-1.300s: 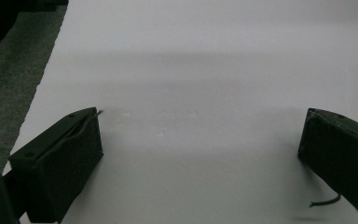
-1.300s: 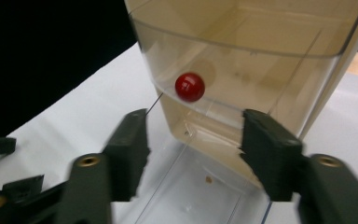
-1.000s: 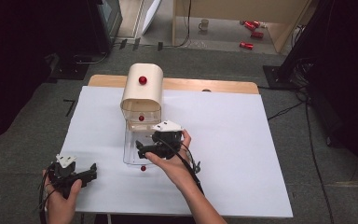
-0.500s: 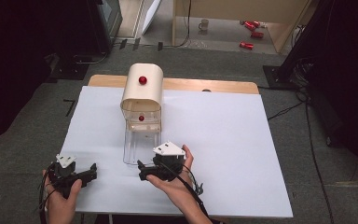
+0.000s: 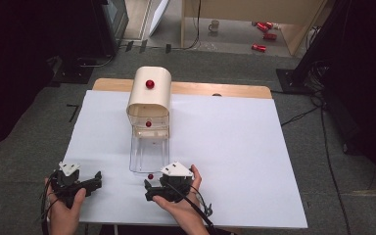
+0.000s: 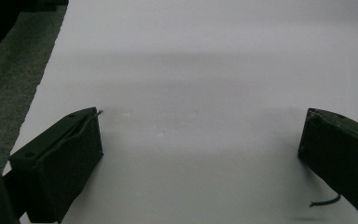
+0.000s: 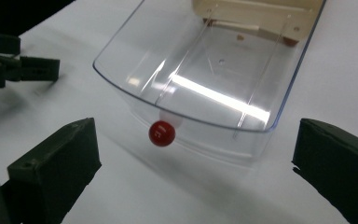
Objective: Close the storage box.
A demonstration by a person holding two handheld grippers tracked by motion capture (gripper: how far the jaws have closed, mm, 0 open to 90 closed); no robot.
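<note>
two hand-held grippers are at the near edge of the counter [image 5: 235, 147], which is covered with a white sheet. the right hand-held gripper [image 5: 152, 188] sits just in front of the clear drawer [image 5: 148, 152], its jaws spread wide with nothing between them. the left hand-held gripper [image 5: 94, 181] rests well apart to the side, also with jaws wide and empty over the bare sheet.

the drawer is pulled far out of the cream box [image 5: 149, 95] and looks empty. its small red knob [image 7: 162, 133] points toward the right hand-held gripper, between the two jaws but not touched.

my judgement of the risks:
- the knob is small and round. if the jaws close a little off centre, it may slip out and the grip is lost.
- the drawer hangs on the box by its back end, it seems. a further pull could bring it fully out, so it drops or tilts on the counter.
- a push that is not straight along the drawer could jam it sideways in the box.
- the box appears light and nothing holds it. a hard push may slide the whole box toward the far edge, because the left hand-held gripper is too far away to steady it.
</note>
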